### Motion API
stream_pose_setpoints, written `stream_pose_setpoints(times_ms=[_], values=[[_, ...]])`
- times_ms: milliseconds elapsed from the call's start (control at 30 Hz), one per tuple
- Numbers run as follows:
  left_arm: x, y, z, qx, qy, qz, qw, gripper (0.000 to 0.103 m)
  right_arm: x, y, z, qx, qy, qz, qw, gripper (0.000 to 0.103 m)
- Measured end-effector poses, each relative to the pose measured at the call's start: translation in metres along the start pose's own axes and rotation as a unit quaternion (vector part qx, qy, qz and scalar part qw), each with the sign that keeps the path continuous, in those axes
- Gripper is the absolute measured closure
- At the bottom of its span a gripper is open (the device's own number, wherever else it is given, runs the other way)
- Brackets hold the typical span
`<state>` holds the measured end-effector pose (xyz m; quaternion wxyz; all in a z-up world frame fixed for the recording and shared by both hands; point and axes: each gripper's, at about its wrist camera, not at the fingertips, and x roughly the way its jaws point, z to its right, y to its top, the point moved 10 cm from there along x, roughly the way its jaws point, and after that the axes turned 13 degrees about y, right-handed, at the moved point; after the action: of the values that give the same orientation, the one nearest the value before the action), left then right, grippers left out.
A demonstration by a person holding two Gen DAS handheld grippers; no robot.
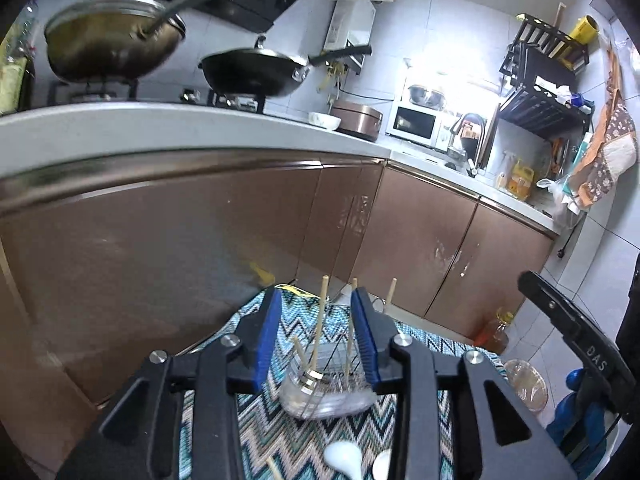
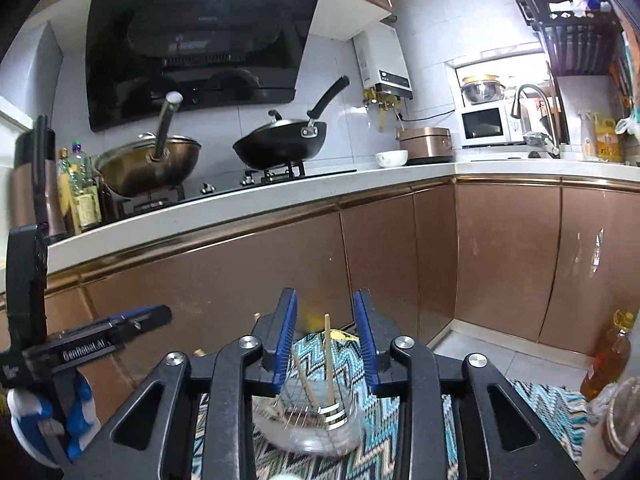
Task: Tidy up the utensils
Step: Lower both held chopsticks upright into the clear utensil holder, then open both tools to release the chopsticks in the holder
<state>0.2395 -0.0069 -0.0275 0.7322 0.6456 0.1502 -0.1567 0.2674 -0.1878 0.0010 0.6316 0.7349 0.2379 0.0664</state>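
While both grippers point forward and slightly downward over the zigzag-patterned mat (image 1: pixel 304 432), each wrist view frames the same clear container (image 1: pixel 326 394) between its blue-padded fingers. The container stands on the mat and holds several chopsticks (image 1: pixel 320 328) that lean upright, their tips rising above its rim.

Left gripper (image 1: pixel 318 332): the jaws are spread. No chopstick is pressed by either pad; the sticks show in the gap, lower down inside the container.

Right gripper (image 2: pixel 326 338): the jaws are likewise spread, and the pads pinch nothing. Two chopsticks (image 2: pixel 328 356) appear in the gap, standing in the container (image 2: pixel 312 424) beyond the fingertips.

At the near edge of the mat, in the left wrist view, two white spoons (image 1: pixel 342 460) lie flat, and the end of one further chopstick (image 1: pixel 276 470) shows beside them.

Beyond the far edge of the mat stand brown cabinet doors (image 1: pixel 200 248) under a white countertop (image 2: pixel 280 208). On the countertop sit a metal pot (image 2: pixel 148 164), a black wok (image 2: pixel 280 144), a white bowl (image 2: pixel 391 158) and a rice cooker (image 2: pixel 426 144). A bottle of oil (image 2: pixel 608 356) stands on the floor near the right corner of the mat.
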Motion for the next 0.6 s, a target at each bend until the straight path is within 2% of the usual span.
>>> stream_pose_setpoints(times_ms=[200,333,600], values=[[-0.063,-0.002,-0.022,0.02,0.006,0.009,0.9997,0.063,-0.047,-0.012,-0.019,-0.007,-0.015,-0.019,1.0,0.062],[-0.088,-0.009,-0.034,0.022,0.001,0.004,0.9997,0.062,-0.066,-0.022,-0.026,0.002,-0.022,-0.027,0.999,0.058],[-0.103,-0.032,-0.047,0.013,-0.005,-0.035,0.9993,0.062,-0.092,-0.04,-0.038,0.007,-0.023,-0.05,0.998,0.058]])
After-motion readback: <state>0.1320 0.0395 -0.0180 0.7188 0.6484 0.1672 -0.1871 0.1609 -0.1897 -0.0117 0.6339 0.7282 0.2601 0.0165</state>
